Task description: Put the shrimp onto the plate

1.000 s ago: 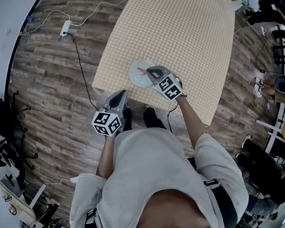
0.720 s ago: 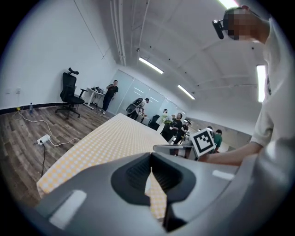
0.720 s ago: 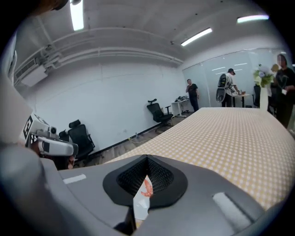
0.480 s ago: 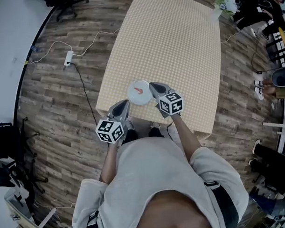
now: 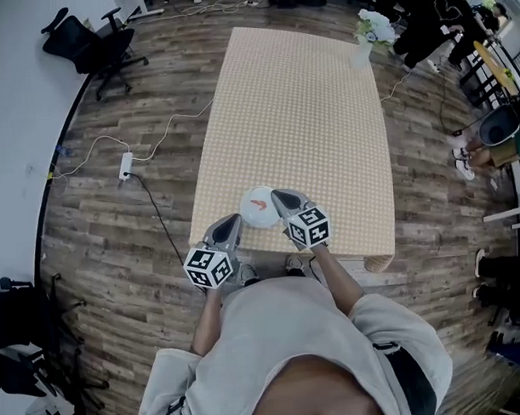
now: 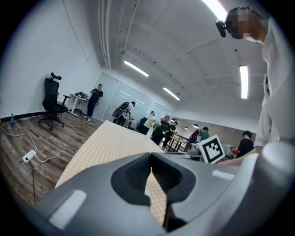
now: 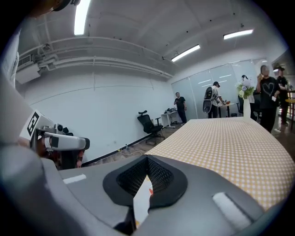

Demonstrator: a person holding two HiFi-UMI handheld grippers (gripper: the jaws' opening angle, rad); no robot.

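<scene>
A white plate (image 5: 258, 206) sits near the front edge of the checkered table (image 5: 299, 116), with the orange shrimp (image 5: 256, 202) lying on it. My right gripper (image 5: 284, 198) is just right of the plate, jaws shut and empty. In the right gripper view (image 7: 147, 159) a strip of the plate (image 7: 143, 199) and a bit of shrimp (image 7: 150, 193) show through the slit below the jaws. My left gripper (image 5: 230, 224) hovers at the table's front edge, left of the plate. It points along the table (image 6: 110, 143), and the left gripper (image 6: 151, 156) has its jaws shut on nothing.
A vase of white flowers (image 5: 366, 30) stands at the table's far right corner. A power strip (image 5: 125, 166) and cables lie on the wood floor at left. An office chair (image 5: 97, 48) is at far left, and people (image 5: 424, 22) stand beyond the table.
The right gripper has drawn back from above the plate to its right side. The head view has pulled back and now takes in the whole table. The shrimp stays on the plate.
</scene>
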